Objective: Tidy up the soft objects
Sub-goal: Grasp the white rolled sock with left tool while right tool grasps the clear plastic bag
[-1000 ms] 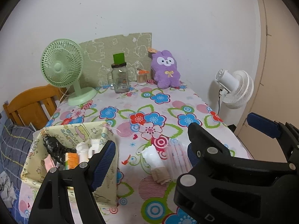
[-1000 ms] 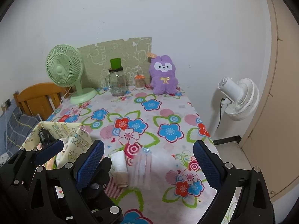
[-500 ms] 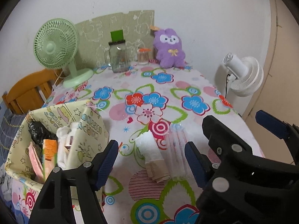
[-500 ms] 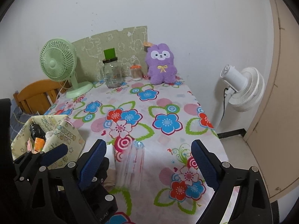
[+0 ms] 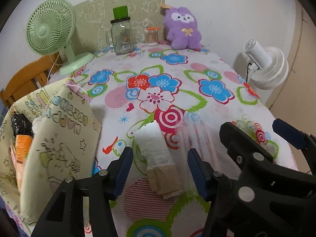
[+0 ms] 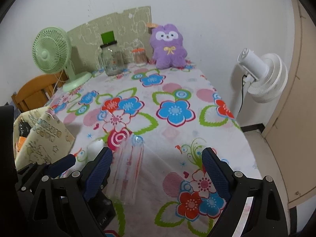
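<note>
A white rolled cloth with a beige end (image 5: 156,150) lies on the flowered tablecloth (image 5: 197,75). My left gripper (image 5: 160,171) hangs low over it; its jaws are closing with the roll's beige end between them, and the pads stand clear of it. Right of the roll lies a clear plastic packet with pink stripes (image 5: 195,138). In the right wrist view that packet (image 6: 128,167) sits just inside the left finger of my right gripper (image 6: 157,171), which is wide open and touches nothing. A purple plush toy (image 5: 183,28) sits against the far wall.
A pale yellow fabric bag (image 5: 59,128) with several items in it stands at the table's left front. At the back are a green fan (image 5: 51,27), a glass jar (image 5: 122,37) and a swab pot (image 5: 152,36). A white fan (image 5: 264,67) stands off the right edge.
Both grippers have sunk toward the table and tilted down. The left jaws have narrowed around the white roll. The right jaws stay wide.
</note>
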Tool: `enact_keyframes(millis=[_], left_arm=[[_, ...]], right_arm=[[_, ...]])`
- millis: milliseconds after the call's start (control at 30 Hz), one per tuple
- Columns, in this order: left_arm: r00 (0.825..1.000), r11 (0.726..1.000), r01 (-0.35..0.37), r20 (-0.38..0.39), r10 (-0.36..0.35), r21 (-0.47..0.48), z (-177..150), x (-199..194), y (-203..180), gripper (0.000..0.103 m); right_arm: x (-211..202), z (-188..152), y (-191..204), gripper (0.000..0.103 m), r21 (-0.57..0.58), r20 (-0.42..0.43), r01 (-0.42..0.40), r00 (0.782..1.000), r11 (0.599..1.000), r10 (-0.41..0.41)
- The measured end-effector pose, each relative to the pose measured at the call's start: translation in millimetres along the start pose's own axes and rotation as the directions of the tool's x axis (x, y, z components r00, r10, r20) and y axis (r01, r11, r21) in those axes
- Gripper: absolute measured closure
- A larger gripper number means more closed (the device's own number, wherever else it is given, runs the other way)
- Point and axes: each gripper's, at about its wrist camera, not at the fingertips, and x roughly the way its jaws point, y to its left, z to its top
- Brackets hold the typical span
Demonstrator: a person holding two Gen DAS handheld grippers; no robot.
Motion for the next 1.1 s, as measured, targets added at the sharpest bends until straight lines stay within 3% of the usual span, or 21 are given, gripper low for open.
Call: enact_keyframes(millis=[67, 300, 567, 967, 1100], left_arm=[[1.0, 1.0, 0.0, -0.018, 0.0, 0.001, 0.8, 7.7, 1.3, 0.053], [0.999, 1.0, 0.005, -0.051, -0.006, -0.019, 1.5, 23.2, 7.2, 0.06], [0.998, 0.999, 0.046, -0.05, -0.046, 0.003, -0.9, 20.6, 7.0, 0.081], [0.997, 0.998, 0.047, -0.067, -0.045, 0.032, -9.8, 11.9, 13.6, 0.083], [0.997, 0.999, 0.038, -0.062, -0.036, 0.032, -12.1, 10.9, 16.1, 0.083]], right_arm=[[6.6, -1.8, -2.9, 0.012, 0.012, -0.017, -0.002, 1.0, 1.0, 0.002], [19.9, -5.3, -8.1, 0.012, 0.042, -0.06, -0.011, 0.998, 0.999, 0.013], [25.5, -4.1, 0.6, 0.012, 0.016, -0.073, -0.018, 0.997, 1.0, 0.019], [42.7, -5.8, 26.8, 0.018, -0.049, -0.116, -0.043, 0.993, 0.998, 0.037], [50.8, -8.5, 33.5, 0.036, -0.051, -0.156, -0.071, 0.986, 0.996, 0.062]])
